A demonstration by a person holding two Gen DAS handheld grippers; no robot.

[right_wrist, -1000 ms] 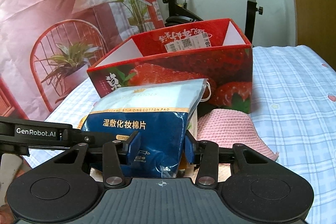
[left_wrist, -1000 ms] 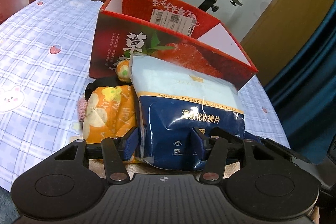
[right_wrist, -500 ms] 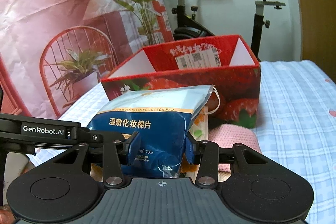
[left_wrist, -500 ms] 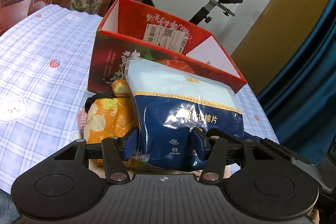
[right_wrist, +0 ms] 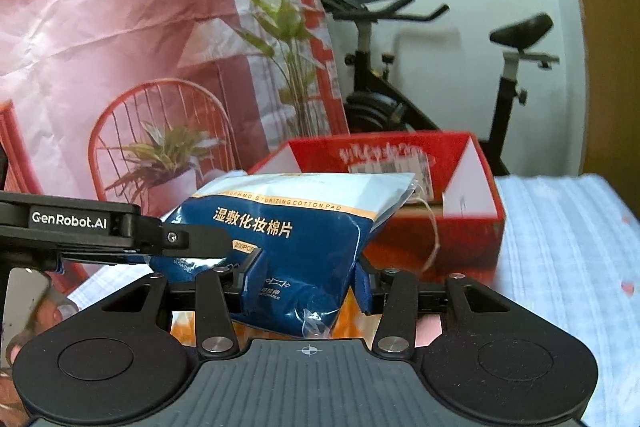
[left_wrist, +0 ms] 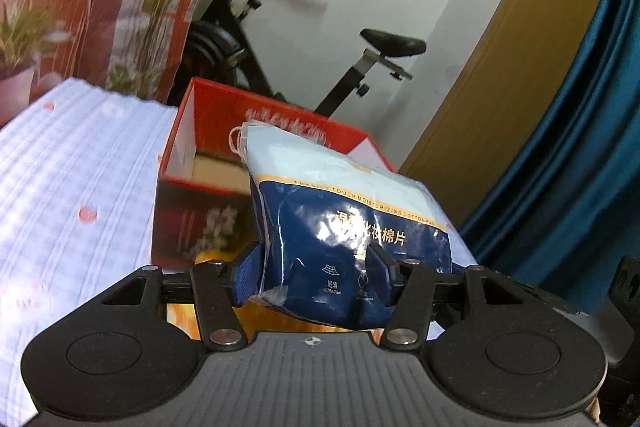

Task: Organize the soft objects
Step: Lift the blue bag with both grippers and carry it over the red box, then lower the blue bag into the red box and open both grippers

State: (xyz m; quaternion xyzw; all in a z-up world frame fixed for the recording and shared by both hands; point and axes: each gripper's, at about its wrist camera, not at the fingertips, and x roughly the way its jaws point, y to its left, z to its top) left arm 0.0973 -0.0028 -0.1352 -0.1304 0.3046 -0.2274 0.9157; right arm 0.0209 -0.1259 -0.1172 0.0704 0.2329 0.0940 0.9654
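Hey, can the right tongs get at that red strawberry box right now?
Probably not. The right tongs are shut on the blue cotton pad bag, as are the left tongs. The red strawberry box sits open beyond it, otherwise unobstructed.

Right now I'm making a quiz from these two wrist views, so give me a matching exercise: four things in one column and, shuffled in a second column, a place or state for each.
Things:
1. cotton pad bag
2. red strawberry box
3. exercise bike
4. checked cloth

Places or states:
A. behind the box, by the white wall
B. spread under the box
C. gripped by both the left claw and the right claw
D. open-topped, beyond the bag

Pairs: 1-C, 2-D, 3-A, 4-B
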